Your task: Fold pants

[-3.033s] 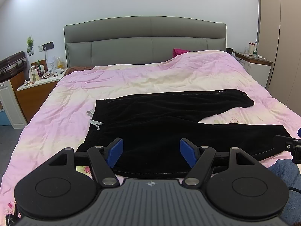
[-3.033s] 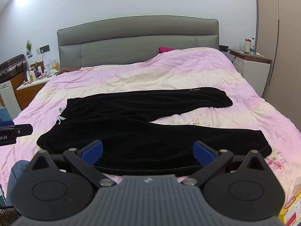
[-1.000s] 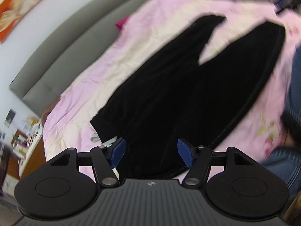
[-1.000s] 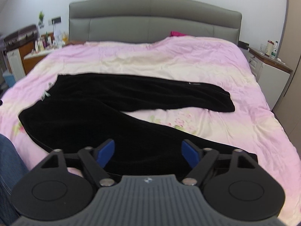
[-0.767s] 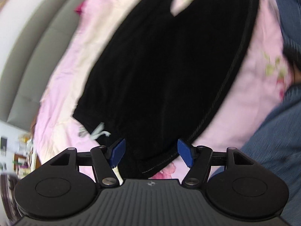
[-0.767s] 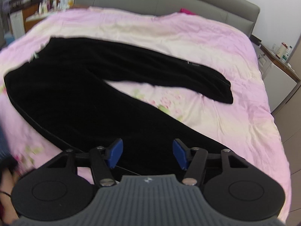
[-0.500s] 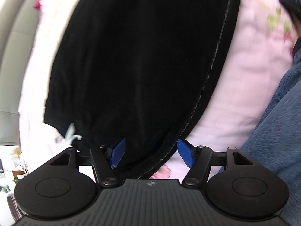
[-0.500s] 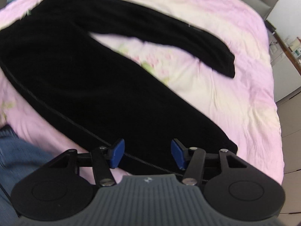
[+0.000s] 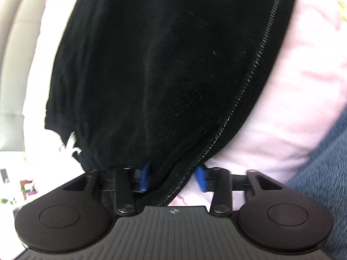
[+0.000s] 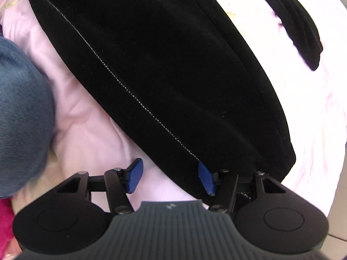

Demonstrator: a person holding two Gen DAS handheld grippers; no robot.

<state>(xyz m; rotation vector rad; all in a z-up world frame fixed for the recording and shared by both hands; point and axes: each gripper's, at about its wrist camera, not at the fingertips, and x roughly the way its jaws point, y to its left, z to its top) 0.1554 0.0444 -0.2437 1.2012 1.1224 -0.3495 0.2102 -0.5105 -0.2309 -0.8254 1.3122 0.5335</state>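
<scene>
- The black pants lay spread on the pink bed cover, near its front edge.
- The left gripper was closing around the waist corner's fabric.
- The right gripper, also closing, had only cover and the hem's side edge between its pads.
- Likely risks: pinching bedding too, or the hem slipping free.

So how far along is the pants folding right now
No fold is done yet: the black pants lie spread on the pink quilt, legs apart. In hand: the left gripper is closing around the stitched side seam near the waistband, fabric between its pads; the right gripper is closing at the near leg's edge, one pad on quilt. Gripping, lifting and every fold remain.
</scene>
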